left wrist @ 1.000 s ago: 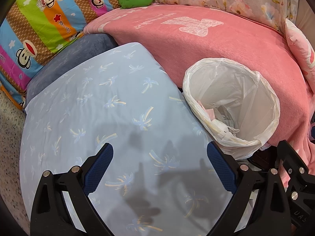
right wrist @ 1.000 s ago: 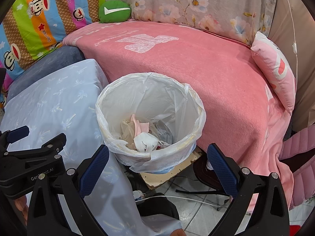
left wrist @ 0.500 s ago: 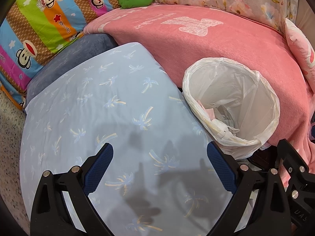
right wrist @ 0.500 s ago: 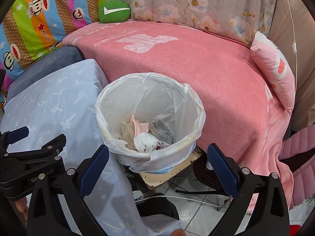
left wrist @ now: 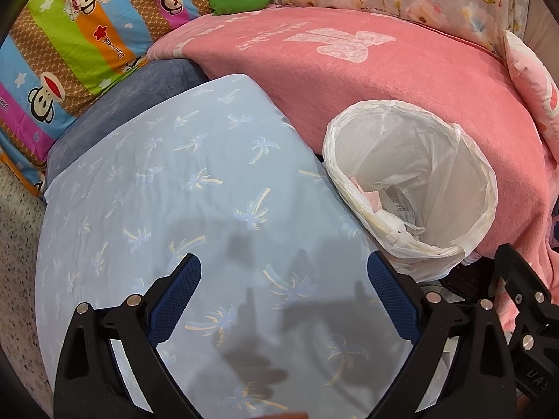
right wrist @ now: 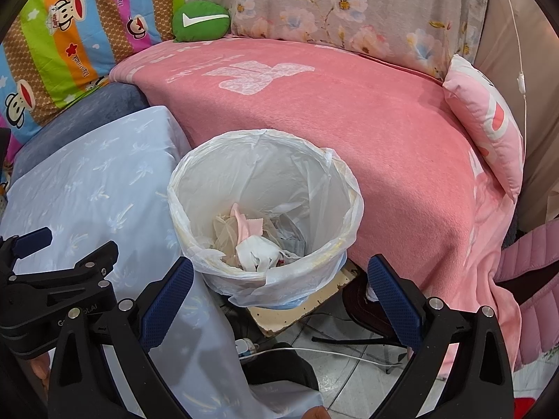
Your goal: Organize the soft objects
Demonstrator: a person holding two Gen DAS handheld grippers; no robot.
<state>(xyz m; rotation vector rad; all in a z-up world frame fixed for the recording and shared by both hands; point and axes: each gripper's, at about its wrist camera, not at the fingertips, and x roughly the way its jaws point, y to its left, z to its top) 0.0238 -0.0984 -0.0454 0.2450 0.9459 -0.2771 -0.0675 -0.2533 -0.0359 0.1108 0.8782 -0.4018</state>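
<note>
Right wrist view shows nothing has moved: our right gripper and left gripper stay wide apart, holding nothing. Soft cloths sit in the bin, near us.

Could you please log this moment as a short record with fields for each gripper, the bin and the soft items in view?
left gripper: open, empty, over the light blue palm-print cushion
right gripper: open, empty, above the near rim of the bin
bin: white liner, crumpled cloths and wrappers at the bottom, between the cushion and the pink blanket
green pillow: at the back of the blanket
pink pillow: at the blanket's right edge
</note>
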